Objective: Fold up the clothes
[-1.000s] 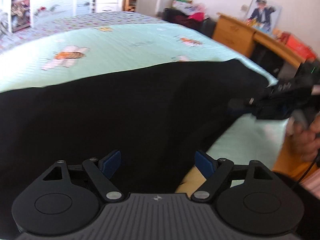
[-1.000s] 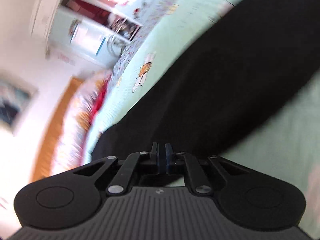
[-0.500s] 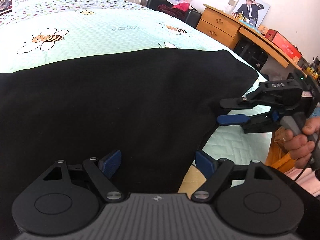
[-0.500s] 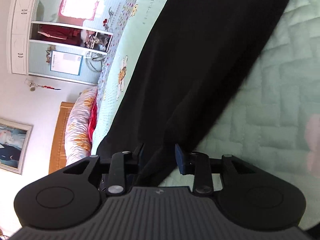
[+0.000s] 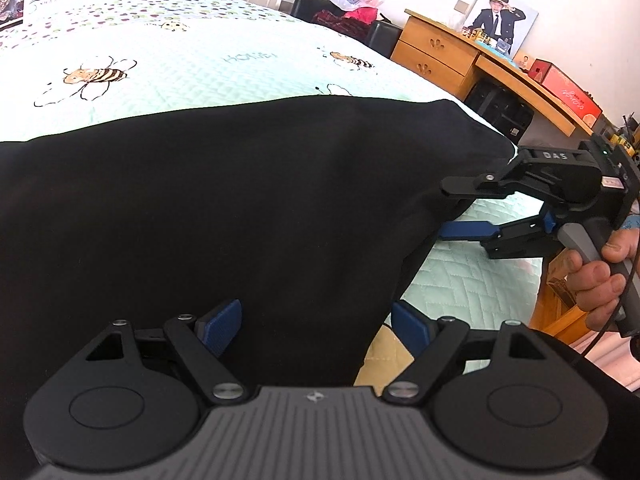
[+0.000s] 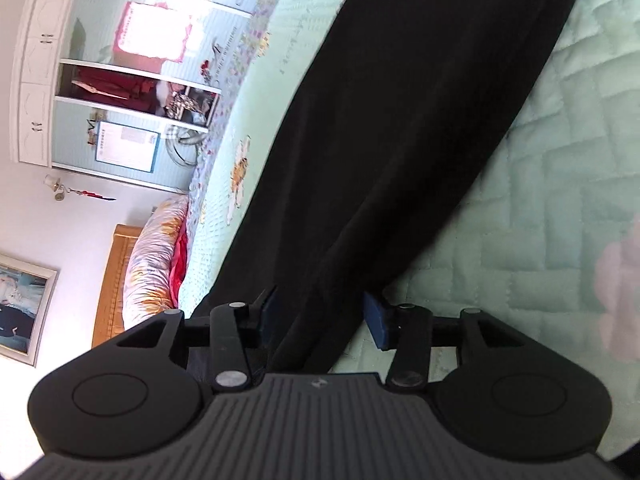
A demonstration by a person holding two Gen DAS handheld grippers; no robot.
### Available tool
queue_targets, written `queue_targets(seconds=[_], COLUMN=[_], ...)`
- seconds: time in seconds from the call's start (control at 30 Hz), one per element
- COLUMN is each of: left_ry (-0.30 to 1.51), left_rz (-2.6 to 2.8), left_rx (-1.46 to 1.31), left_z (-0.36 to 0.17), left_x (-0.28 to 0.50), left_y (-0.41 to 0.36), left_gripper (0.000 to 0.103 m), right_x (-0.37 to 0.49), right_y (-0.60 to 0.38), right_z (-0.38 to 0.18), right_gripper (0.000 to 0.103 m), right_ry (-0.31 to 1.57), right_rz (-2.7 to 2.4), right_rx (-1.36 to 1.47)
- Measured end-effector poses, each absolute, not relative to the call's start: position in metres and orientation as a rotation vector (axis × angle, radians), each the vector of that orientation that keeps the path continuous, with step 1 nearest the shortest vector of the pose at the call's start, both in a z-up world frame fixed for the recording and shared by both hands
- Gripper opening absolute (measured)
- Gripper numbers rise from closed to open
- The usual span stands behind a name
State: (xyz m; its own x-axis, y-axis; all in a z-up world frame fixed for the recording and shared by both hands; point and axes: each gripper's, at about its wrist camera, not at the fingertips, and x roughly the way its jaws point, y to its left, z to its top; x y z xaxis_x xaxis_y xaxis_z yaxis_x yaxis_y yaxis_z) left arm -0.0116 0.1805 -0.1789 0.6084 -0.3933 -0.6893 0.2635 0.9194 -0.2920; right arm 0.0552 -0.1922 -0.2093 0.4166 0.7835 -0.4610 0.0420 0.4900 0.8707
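A black garment lies spread across the mint bee-print bedspread. My left gripper is open, its blue pads on either side of the garment's near edge. My right gripper shows at the right of the left wrist view, open, its jaws above and below the garment's right corner. In the right wrist view the right gripper is open with a fold of the black garment lying between the pads.
A wooden desk with a framed portrait and a red box stands right of the bed. Pillows and a wooden headboard lie at the far end, near a white wardrobe.
My right gripper has opened from shut on the garment and now stands open around its right corner. My left gripper stayed open at the near edge.
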Motion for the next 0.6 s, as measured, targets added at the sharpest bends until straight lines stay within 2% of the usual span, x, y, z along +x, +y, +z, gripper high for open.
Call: queue_targets(seconds=[0.37, 0.6], left_ry=[0.839, 0.839], left_rz=[-0.386, -0.392], left_rx=[-0.166, -0.167], left_z=[-0.18, -0.181], left_x=[-0.01, -0.009], left_y=[0.18, 0.179], left_gripper=[0.087, 0.089], right_x=[0.063, 0.07], right_y=[-0.203, -0.208], right_z=[-0.197, -0.218], right_gripper=[0.05, 0.051], right_ry=[0.992, 1.027], right_rz=[0.522, 0.493], right_rx=[0.987, 1.034])
